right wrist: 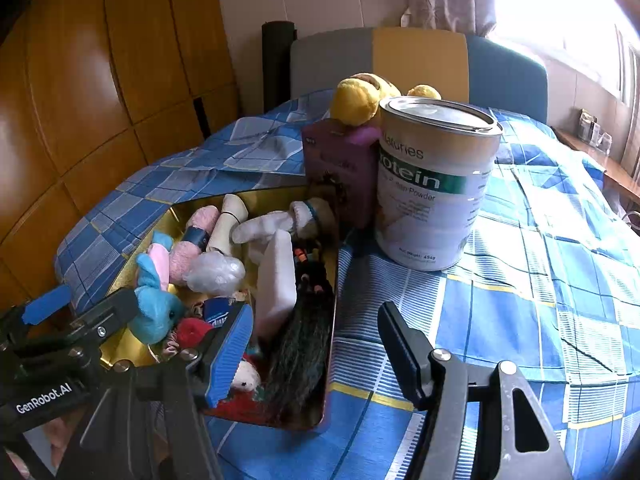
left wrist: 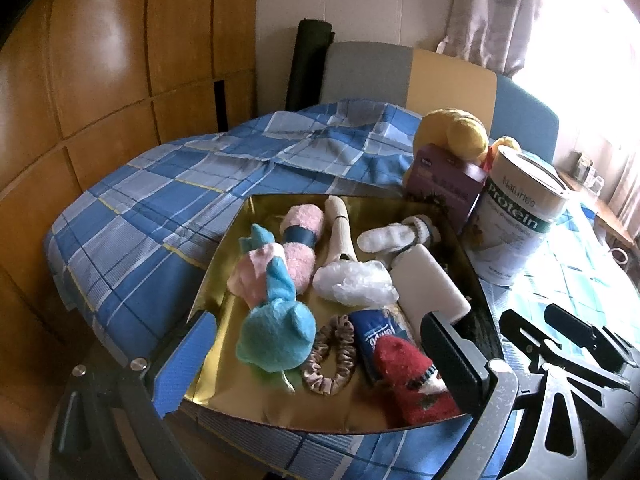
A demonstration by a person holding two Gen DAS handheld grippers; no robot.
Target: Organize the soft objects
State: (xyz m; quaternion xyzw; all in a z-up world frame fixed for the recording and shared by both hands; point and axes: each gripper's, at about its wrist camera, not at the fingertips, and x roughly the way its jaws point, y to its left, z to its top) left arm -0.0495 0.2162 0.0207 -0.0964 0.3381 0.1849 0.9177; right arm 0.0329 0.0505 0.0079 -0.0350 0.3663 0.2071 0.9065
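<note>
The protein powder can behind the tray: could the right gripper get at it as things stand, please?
Probably yes. The right gripper is open and empty, and only bare checked cloth lies between it and the protein can. The purple box crowds the can's left side, so closing around it may be tight.

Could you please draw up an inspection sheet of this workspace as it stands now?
Surface: blue checked cloth, wrinkled, over the table.
Job's things: shallow gold tray holding blue plush toy, pink fluffy roll, red knitted sock, white foam block, pink fabric scrunchie.
Clutter: white protein powder tin, purple carton, yellow plush toy behind the tray.
Grippers: left hand-held gripper open, empty; right hand-held gripper open, empty.
Cables: nothing seen.
Surroundings: wooden panel wall, curtained window.
</note>
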